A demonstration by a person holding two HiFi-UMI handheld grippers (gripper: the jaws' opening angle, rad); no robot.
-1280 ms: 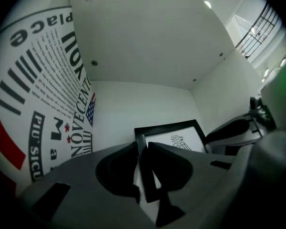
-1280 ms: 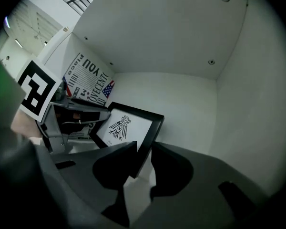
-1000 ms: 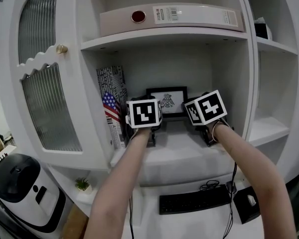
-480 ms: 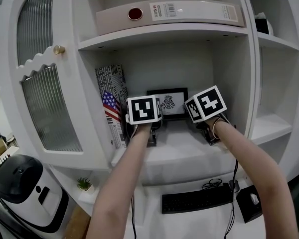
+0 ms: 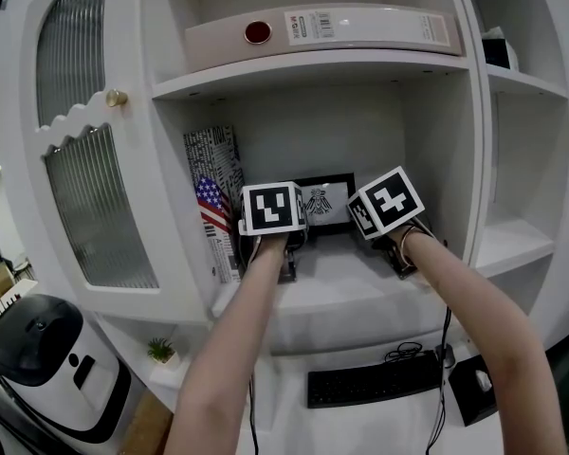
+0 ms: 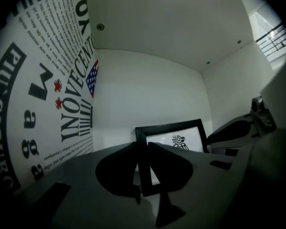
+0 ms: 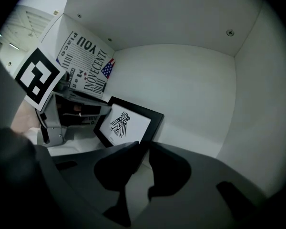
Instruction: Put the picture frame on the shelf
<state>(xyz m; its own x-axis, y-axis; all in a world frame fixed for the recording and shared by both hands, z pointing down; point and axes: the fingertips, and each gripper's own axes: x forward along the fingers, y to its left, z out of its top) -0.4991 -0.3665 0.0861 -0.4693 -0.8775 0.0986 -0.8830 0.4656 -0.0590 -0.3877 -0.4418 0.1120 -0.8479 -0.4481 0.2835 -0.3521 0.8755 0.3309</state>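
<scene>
Setting: a white cabinet with open compartments; its ribbed-glass door (image 5: 95,207) stands at the left.
Picture frame (image 6: 174,138): black-edged, with a dark bird-like figure on a white sheet. It is inside the middle compartment, upright and close to the rear wall, above the shelf (image 5: 346,275). Whether its lower edge touches the board I cannot tell.
Left hand-held gripper (image 6: 143,149): pinching the frame's left edge, which runs down between the two jaws (its marker cube covers this in the head view).
Right hand-held gripper (image 7: 144,149): at the frame's lower right corner. The right edge drops into the narrow gap between its jaws, and they look pressed onto it.
Arms: both forearms are bare and reach up into the compartment, left and right of the frame.
Printed box (image 5: 213,197): covered in lettering with a small flag, it stands upright at the compartment's left side, just beside the left hand-held gripper and apart from the frame.
Binder (image 5: 322,28): lies flat on the shelf above, spine outward with a red disc on it.
Counter: a black keyboard (image 5: 370,385) lies below the cabinet.
Lower left: a small potted plant (image 5: 157,351), and a black-and-white appliance (image 5: 38,358) near it.
</scene>
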